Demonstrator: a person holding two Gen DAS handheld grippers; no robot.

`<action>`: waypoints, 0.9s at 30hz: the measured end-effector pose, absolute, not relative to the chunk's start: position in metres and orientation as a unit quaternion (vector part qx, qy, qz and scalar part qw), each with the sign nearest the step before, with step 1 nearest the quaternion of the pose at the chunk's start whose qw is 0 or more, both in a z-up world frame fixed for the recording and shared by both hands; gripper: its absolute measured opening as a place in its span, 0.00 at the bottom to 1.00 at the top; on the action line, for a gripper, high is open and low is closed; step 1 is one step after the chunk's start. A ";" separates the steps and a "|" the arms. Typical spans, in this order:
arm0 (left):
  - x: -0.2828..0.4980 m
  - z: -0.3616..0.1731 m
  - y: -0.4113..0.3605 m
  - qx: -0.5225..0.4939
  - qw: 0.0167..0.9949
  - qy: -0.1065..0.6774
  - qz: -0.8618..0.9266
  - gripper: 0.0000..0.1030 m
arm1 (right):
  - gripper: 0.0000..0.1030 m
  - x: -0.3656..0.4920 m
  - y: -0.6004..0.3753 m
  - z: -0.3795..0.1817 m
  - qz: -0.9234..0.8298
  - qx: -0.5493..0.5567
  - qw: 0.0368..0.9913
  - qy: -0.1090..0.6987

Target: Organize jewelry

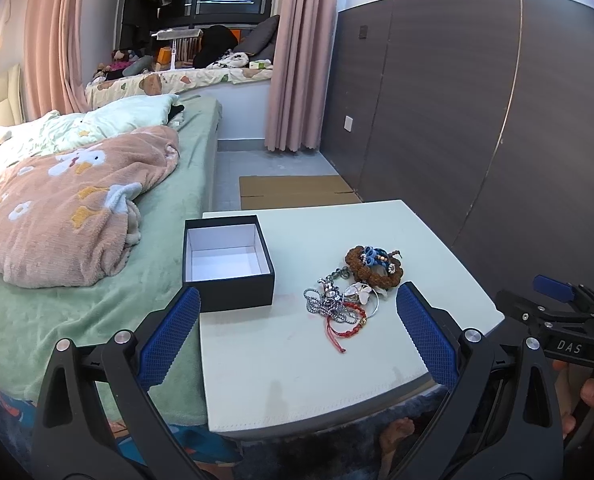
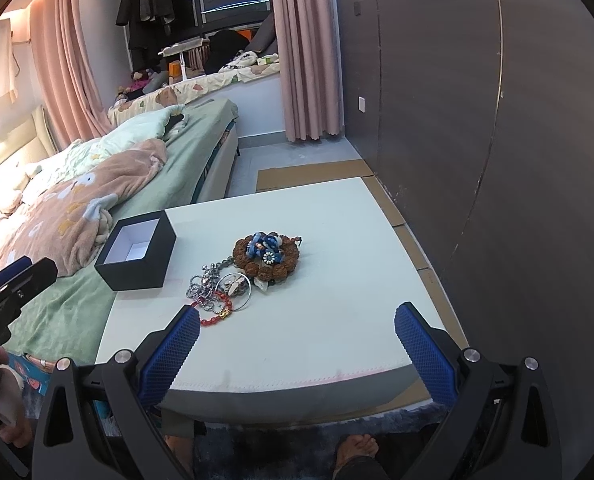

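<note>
An open black box with a white inside [image 1: 227, 262] [image 2: 137, 254] stands at the left of a small white table [image 1: 289, 368] [image 2: 337, 216]. To its right lies a pile of jewelry: a brown bead bracelet with blue pieces [image 1: 373, 266] [image 2: 267, 254], silver chains [image 1: 329, 300] [image 2: 205, 284], a silver bangle [image 2: 239, 288] and a red bead bracelet [image 1: 347, 330] [image 2: 215, 314]. My left gripper [image 1: 299, 304] is open and empty, held above the table's near half. My right gripper [image 2: 297, 322] is open and empty, near the table's front edge, right of the pile.
A bed with a green sheet [image 1: 77, 312] and a pink blanket [image 1: 69, 208] borders the table's left side. A dark wardrobe wall [image 1: 477, 112] stands to the right. Flat cardboard [image 1: 293, 190] lies on the floor behind the table. Bare feet [image 2: 357, 452] show below the front edge.
</note>
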State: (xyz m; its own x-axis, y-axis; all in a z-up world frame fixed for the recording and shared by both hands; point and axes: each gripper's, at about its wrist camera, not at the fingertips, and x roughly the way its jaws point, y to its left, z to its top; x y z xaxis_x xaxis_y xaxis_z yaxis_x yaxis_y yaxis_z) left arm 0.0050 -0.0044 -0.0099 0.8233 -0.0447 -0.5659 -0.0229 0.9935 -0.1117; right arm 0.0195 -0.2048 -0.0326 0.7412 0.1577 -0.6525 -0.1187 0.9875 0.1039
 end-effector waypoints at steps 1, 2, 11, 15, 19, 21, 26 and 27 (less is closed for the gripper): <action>0.007 -0.013 -0.004 -0.060 0.953 0.298 -0.007 0.95 | 0.93 0.022 -0.208 -0.034 0.073 0.034 0.932 0.354; 0.011 -0.015 -0.003 -0.063 0.951 0.302 -0.008 0.95 | 0.93 0.024 -0.210 -0.035 0.072 0.040 0.931 0.355; 0.044 -0.023 -0.010 -0.092 0.946 0.307 -0.036 0.90 | 0.88 0.050 -0.235 -0.043 0.056 0.082 0.928 0.360; 0.064 -0.031 -0.016 -0.108 0.940 0.320 -0.050 0.75 | 0.81 0.064 -0.246 -0.050 0.068 0.123 0.917 0.372; 0.091 -0.041 -0.023 -0.127 0.927 0.345 -0.074 0.61 | 0.75 0.080 -0.252 -0.060 0.076 0.153 0.907 0.385; 0.105 -0.045 -0.026 -0.133 0.920 0.360 -0.078 0.55 | 0.71 0.089 -0.255 -0.065 0.078 0.167 0.902 0.390; 0.136 -0.053 -0.028 -0.158 0.902 0.391 -0.098 0.45 | 0.64 0.111 -0.260 -0.076 0.087 0.203 0.887 0.406; 0.143 -0.054 -0.028 -0.161 0.898 0.396 -0.100 0.45 | 0.62 0.115 -0.261 -0.077 0.090 0.212 0.884 0.408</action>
State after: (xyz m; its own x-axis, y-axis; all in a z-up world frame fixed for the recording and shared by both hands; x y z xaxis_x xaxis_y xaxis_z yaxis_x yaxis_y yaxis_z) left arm 0.1427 -0.0283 -0.0537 0.6661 -0.3079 -0.6793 0.0522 0.9279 -0.3693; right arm 0.1152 -0.2612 -0.0774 0.6516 0.3319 -0.6820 0.0143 0.8936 0.4486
